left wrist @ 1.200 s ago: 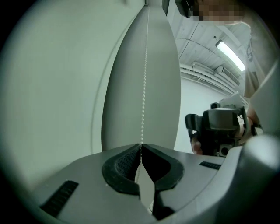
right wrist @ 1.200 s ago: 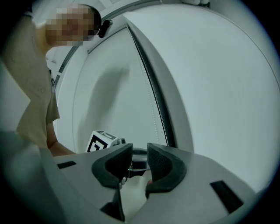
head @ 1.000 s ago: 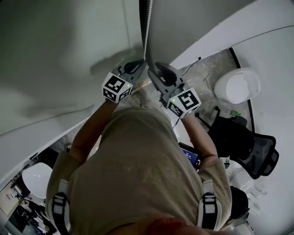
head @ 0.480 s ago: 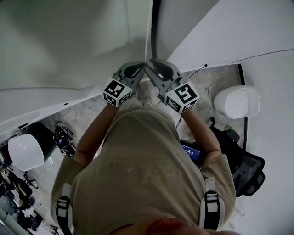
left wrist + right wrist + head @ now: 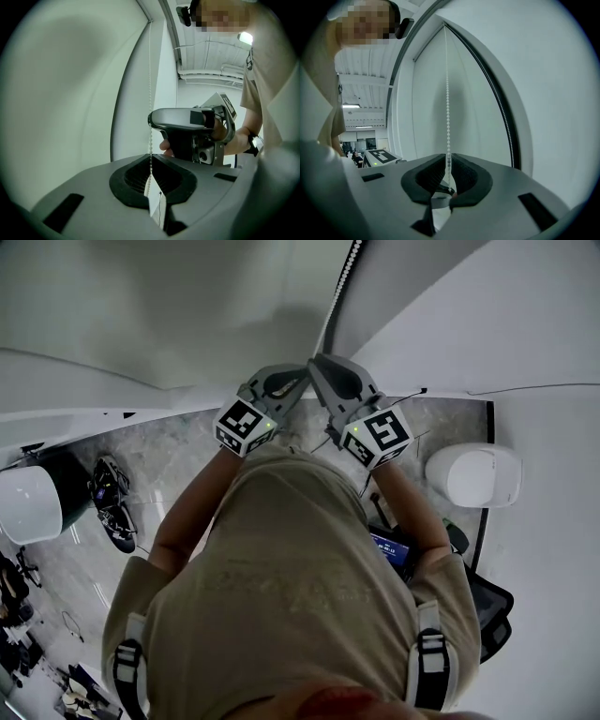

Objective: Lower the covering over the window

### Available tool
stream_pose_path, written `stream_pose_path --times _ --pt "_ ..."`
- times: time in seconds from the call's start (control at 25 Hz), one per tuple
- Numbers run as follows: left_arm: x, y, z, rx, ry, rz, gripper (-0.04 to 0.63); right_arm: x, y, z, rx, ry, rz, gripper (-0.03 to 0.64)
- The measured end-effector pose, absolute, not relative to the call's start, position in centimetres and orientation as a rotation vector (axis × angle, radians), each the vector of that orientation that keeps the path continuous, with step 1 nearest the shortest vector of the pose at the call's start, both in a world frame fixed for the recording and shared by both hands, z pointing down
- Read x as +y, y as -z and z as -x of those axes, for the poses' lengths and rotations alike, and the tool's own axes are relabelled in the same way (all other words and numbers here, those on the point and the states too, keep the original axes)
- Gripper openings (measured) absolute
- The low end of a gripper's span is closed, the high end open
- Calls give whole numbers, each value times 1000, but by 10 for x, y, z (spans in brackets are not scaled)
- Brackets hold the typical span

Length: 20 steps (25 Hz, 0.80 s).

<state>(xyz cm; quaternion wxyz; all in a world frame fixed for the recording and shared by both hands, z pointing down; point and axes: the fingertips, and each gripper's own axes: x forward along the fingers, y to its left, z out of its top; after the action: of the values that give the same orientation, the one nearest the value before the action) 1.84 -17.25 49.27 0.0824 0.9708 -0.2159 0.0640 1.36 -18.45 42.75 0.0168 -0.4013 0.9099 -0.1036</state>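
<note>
A white bead chain hangs in front of the pale window covering. In the head view it slants down to both grippers, which meet tip to tip at chest height. My left gripper is shut on the chain, with a white tag caught between its jaws. My right gripper has just been closing, and its jaws now pinch the chain slightly higher up. From the left gripper view, the right gripper sits just behind the chain. In the head view the left gripper is next to the right one.
A dark window frame strip runs beside the covering. On the stone floor are a white rounded seat at right, another at left, a dark cabled device and a black office chair at bottom right.
Both grippers stayed together at the chain while the head view swung across the floor. The chain now slants toward the upper right, and the white seats have shifted in the picture.
</note>
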Motion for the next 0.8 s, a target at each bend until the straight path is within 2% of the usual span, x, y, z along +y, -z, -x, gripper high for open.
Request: stream_pose_path --times 0.4,0.52,0.8 --pt "-164 -490 -18 -554 -206 -2902 26 -187 -411 -13 2812 286 1263 44" --pt "-160 -493 -20 -497 -224 -2914 26 -188 -413 -15 2804 292 1284 15" --pt "-153 -498 -14 -514 -231 -2935 26 -187 -425 -23 2760 498 1262 8"
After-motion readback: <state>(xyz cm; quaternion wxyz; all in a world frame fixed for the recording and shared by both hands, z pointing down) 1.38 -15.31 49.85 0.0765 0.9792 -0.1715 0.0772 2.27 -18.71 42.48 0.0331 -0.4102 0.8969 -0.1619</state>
